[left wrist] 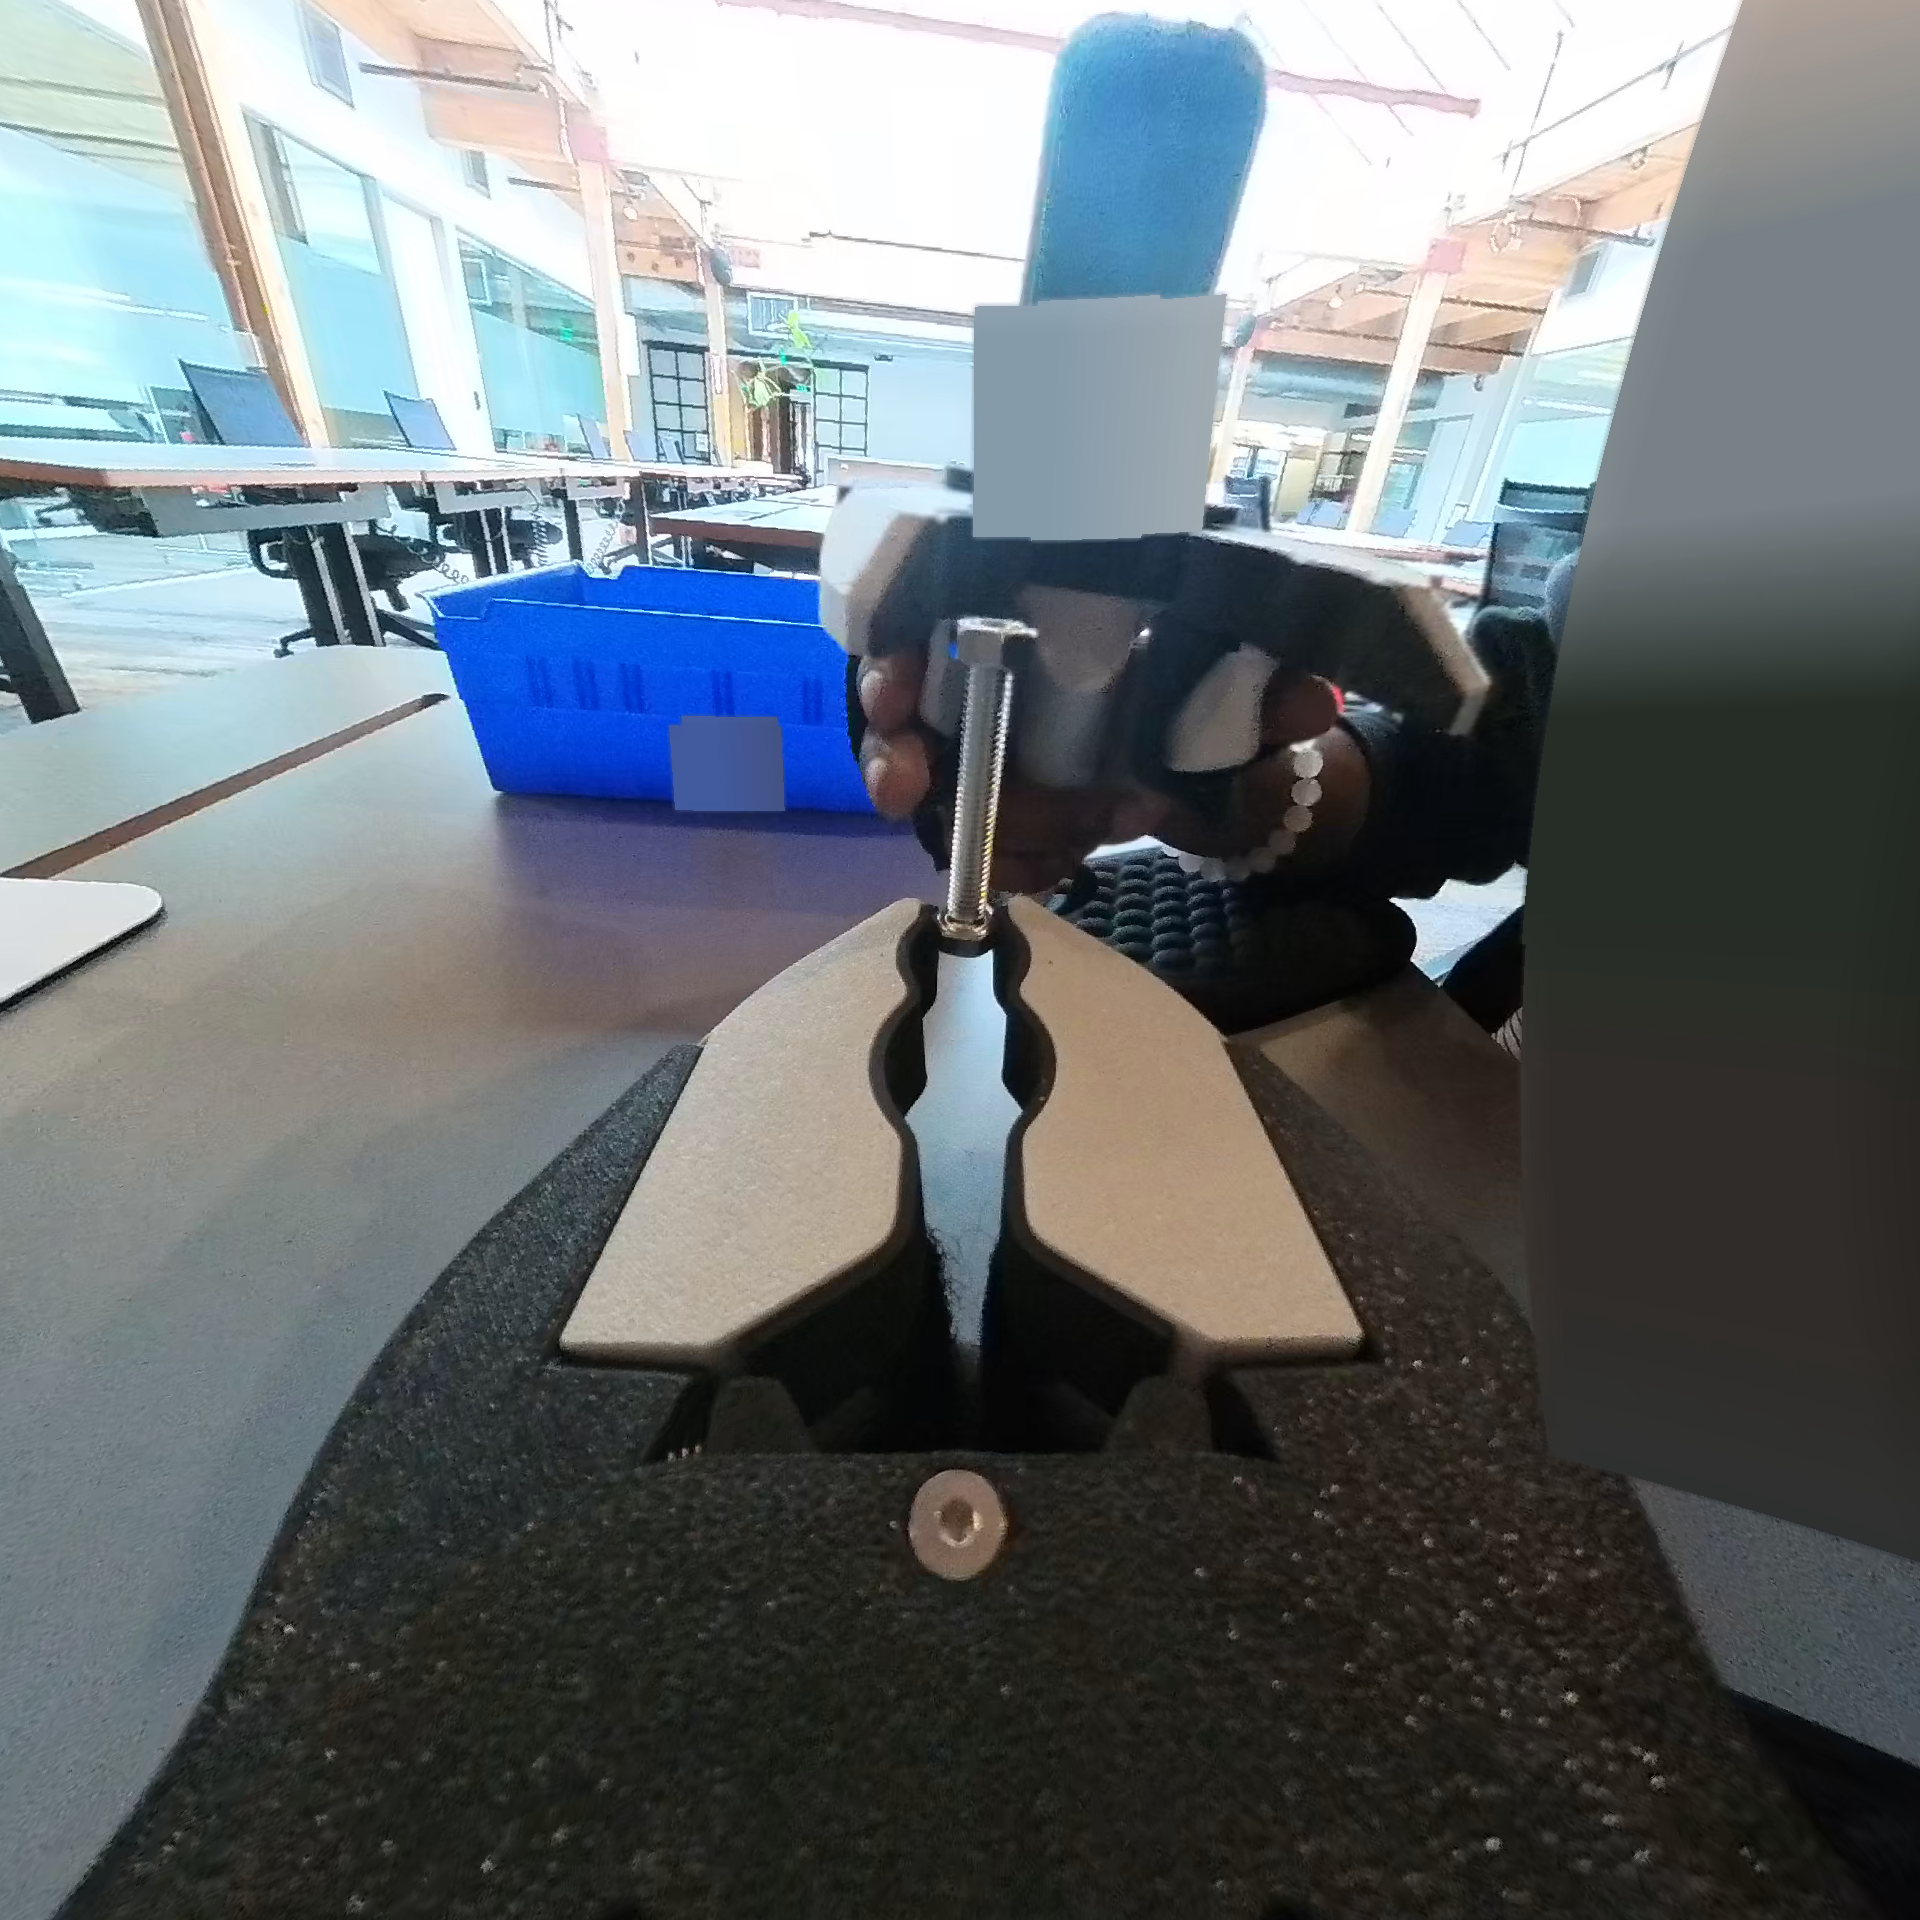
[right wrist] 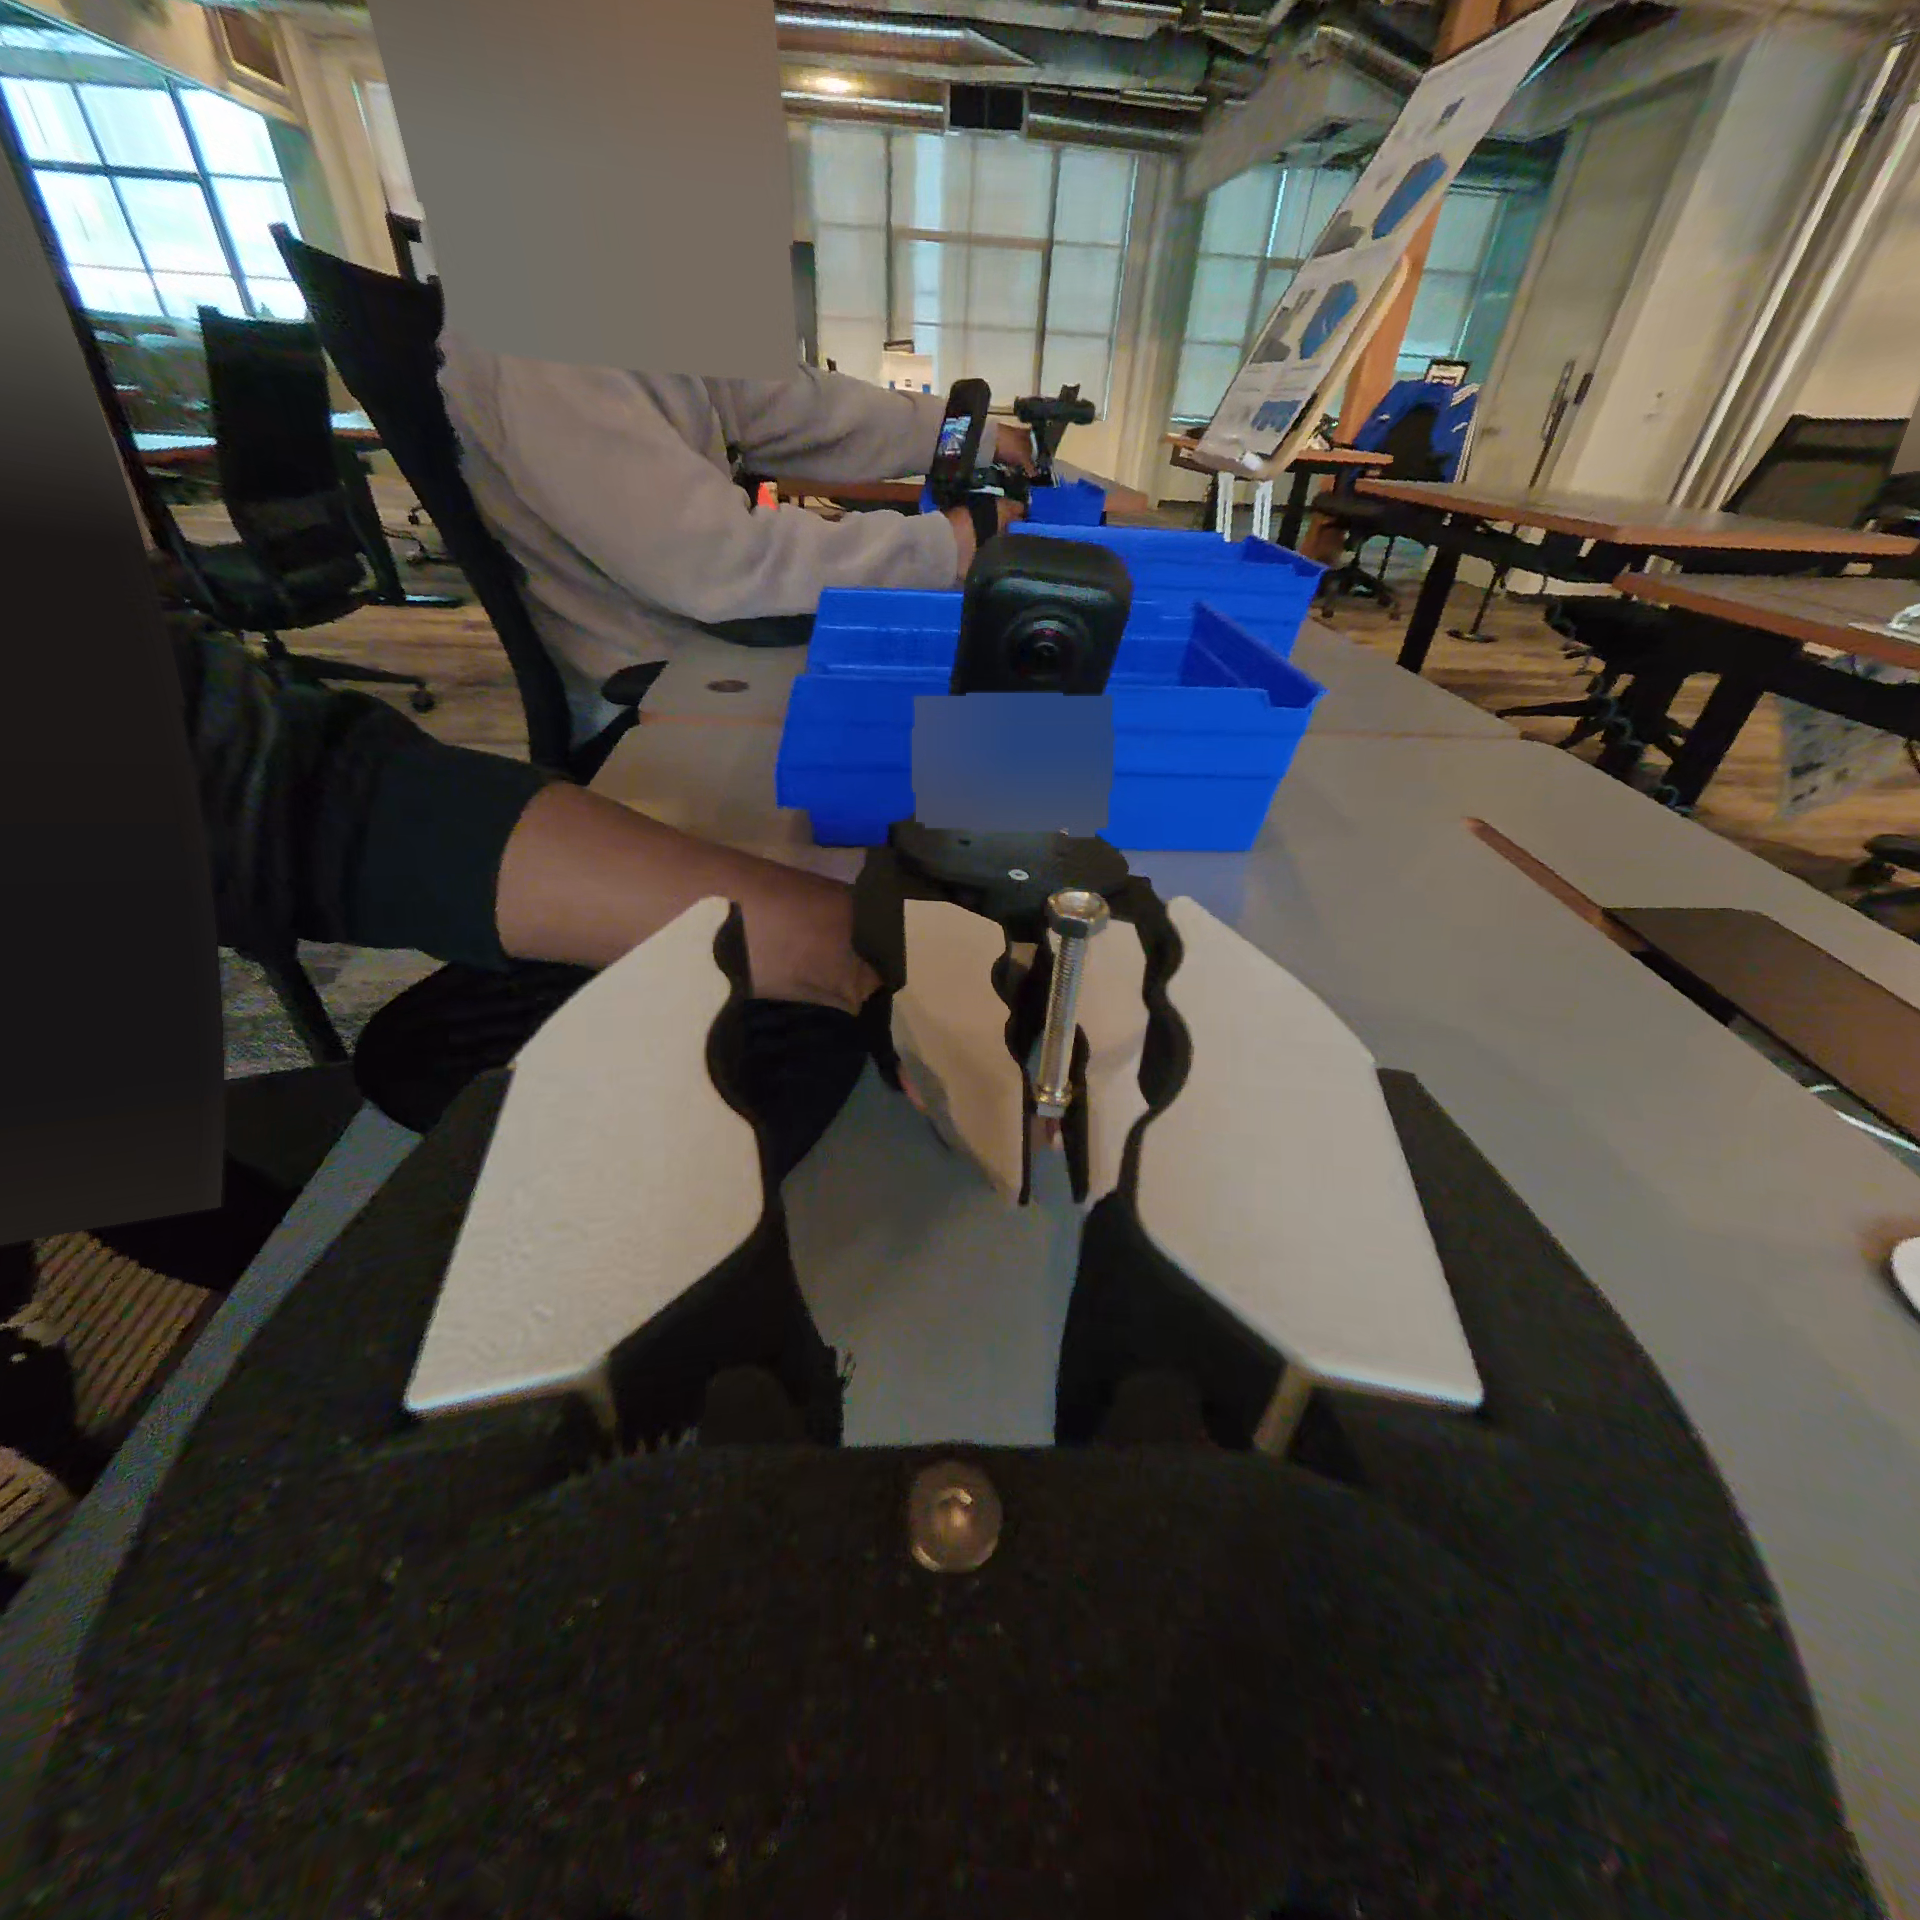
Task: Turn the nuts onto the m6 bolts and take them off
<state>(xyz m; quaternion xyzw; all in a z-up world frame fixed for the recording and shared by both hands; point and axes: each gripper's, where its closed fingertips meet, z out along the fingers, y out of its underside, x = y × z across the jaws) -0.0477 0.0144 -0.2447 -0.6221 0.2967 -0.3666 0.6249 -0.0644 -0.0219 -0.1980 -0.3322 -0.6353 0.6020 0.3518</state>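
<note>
A long silver threaded steel bolt with a hex head [left wrist: 982,769] stands almost upright above the grey bench [left wrist: 312,1039], head at the top. At its lower end sits a small silver hex nut [left wrist: 964,921], and the left tongs [left wrist: 966,925] are clenched on that nut, one pale grey fingertip on each side of it with the dark inner pads against it. From the right wrist view the same bolt [right wrist: 1062,1013] rises out of the left tongs' tips, with the nut [right wrist: 1054,1093] low on the thread.

The right tongs [right wrist: 951,935] are released: their two pale grey fingers [right wrist: 613,1122] stand wide apart, with the bolt and the left tongs lying beyond them in the gap, touched by neither finger. In the left wrist view the right tongs [left wrist: 1039,665] show just behind the bolt's head, gripped by a hand [left wrist: 904,727] with a white bead bracelet [left wrist: 1288,821] at the wrist.

Farther out, a blue plastic bin [left wrist: 623,686] rests on the bench behind the bolt. In the right wrist view more blue bins [right wrist: 1195,748] sit behind the left tongs, and a person in a grey top [right wrist: 623,488] is seated at the next desk.
</note>
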